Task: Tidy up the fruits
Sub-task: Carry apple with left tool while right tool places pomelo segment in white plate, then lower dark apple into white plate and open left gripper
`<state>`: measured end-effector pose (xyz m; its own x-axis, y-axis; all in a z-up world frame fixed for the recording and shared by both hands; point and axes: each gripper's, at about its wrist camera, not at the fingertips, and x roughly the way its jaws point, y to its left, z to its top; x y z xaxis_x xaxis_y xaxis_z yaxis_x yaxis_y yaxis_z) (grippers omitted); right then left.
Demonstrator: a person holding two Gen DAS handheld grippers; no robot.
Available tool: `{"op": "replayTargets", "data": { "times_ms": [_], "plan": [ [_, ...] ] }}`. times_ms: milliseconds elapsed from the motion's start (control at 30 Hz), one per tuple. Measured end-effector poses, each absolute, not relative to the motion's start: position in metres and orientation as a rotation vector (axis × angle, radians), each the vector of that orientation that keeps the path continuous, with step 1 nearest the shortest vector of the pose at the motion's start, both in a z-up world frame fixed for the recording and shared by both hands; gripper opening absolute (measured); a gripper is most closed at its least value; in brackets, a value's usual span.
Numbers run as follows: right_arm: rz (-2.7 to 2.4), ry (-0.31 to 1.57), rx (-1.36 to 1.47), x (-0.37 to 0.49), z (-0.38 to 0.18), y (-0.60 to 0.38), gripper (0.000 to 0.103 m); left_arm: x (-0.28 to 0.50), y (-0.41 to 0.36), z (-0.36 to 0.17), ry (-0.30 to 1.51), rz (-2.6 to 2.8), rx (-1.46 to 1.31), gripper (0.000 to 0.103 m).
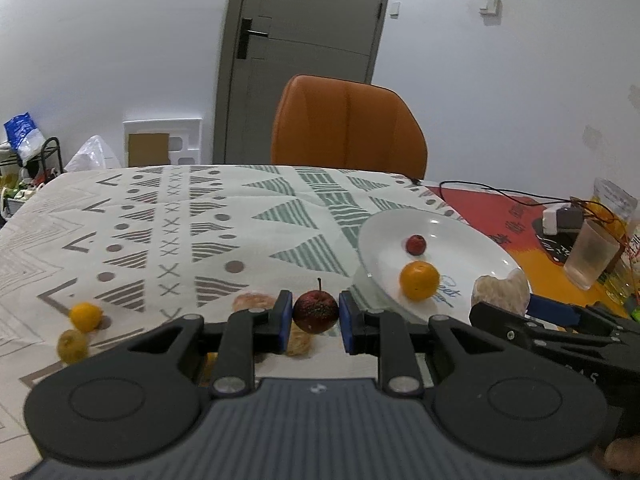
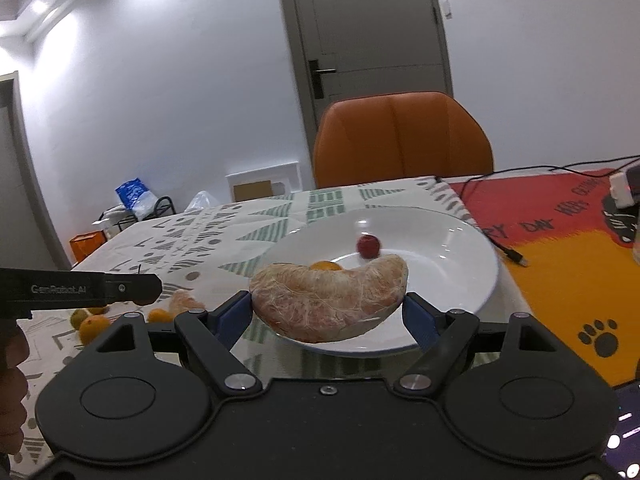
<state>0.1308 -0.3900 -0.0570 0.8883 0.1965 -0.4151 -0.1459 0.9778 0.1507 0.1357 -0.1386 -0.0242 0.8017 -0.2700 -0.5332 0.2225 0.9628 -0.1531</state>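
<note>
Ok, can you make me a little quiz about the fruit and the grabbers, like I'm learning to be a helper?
1. True or false: the left gripper is shut on a small dark red apple.
2. What does the right gripper hold?
A. a glass
B. a peeled pomelo segment
C. a banana
3. How many fruits already lie on the white plate?

Key:
1. True. The blue pads press on both sides of the apple.
2. B. The segment sits across the wide jaws, in front of the plate.
3. Two: a small red fruit and an orange.
</note>
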Motion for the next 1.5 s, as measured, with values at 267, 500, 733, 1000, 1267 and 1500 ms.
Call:
{"op": "replayTargets", "data": {
  "times_ms": [267, 500, 733, 1000, 1267, 1500],
  "plan": [
    [0.141, 0.439, 0.137, 0.137, -0.059, -0.410, 0.079, 0.143, -0.159, -0.021, 0.579, -0.292, -0.063, 0.023],
    [0.110, 0.434, 0.121, 0.142, -0.056, -0.421, 0.080, 0.150, -0.179, -0.016, 0.572, -0.325, -0.047, 0.023],
    [0.093, 0.406, 0.116, 0.131, -0.051, -0.433, 0.088, 0.156, -0.205, -0.012, 0.565, -0.369, -0.026, 0.023],
    [0.083, 0.415, 0.136, 0.122, -0.054, -0.447, 0.089, 0.159, -0.227, -0.015, 0.573, -0.406, -0.012, 0.023],
    [0.052, 0.422, 0.164, 0.113, -0.056, -0.460, 0.089, 0.165, -0.240, -0.015, 0.572, -0.423, -0.012, 0.024],
    [0.062, 0.427, 0.175, 0.112, -0.058, -0.459, 0.090, 0.168, -0.235, -0.014, 0.580, -0.398, -0.032, 0.032]
  ]
}}
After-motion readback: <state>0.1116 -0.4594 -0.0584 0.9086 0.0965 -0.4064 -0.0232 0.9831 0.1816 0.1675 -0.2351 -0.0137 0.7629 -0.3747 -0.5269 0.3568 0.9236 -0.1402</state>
